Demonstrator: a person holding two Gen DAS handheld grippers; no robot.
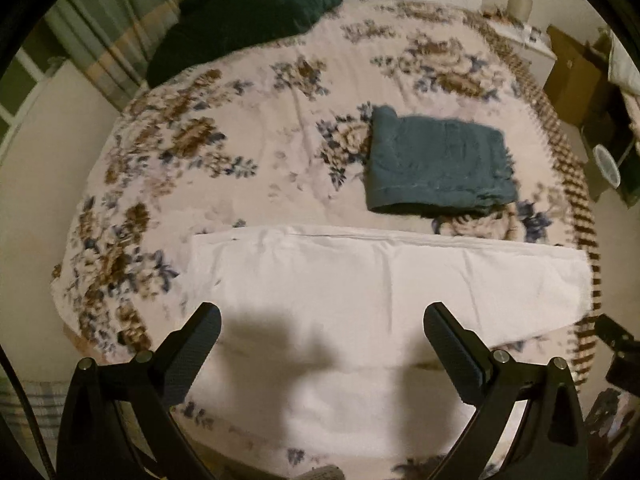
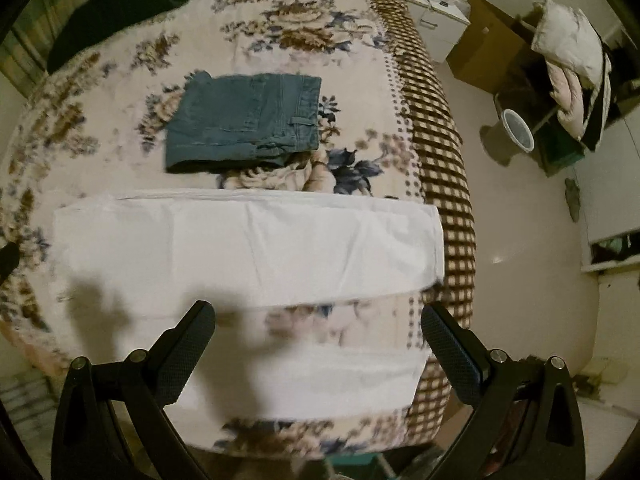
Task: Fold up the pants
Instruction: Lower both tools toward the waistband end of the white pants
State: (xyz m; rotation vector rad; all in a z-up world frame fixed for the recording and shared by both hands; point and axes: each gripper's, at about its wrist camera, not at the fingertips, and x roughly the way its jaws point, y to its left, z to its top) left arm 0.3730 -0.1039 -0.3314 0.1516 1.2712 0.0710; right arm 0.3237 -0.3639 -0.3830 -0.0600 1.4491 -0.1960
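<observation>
White pants [image 1: 360,292] lie spread flat across the near part of the floral bed, their two legs side by side; they also show in the right wrist view [image 2: 248,248]. A folded blue-grey pair of pants [image 1: 436,164] lies farther back on the bed, also in the right wrist view [image 2: 248,120]. My left gripper [image 1: 322,320] is open and empty, held above the white pants. My right gripper [image 2: 318,320] is open and empty, above the gap between the white legs near the bed's right edge.
The floral bedspread [image 1: 180,160] has a checked border [image 2: 444,184] on the right. A dark green bundle [image 1: 244,16] lies at the far left. A nightstand [image 2: 436,12], cardboard box [image 2: 488,48], bin [image 2: 516,128] and clutter stand on the floor right of the bed.
</observation>
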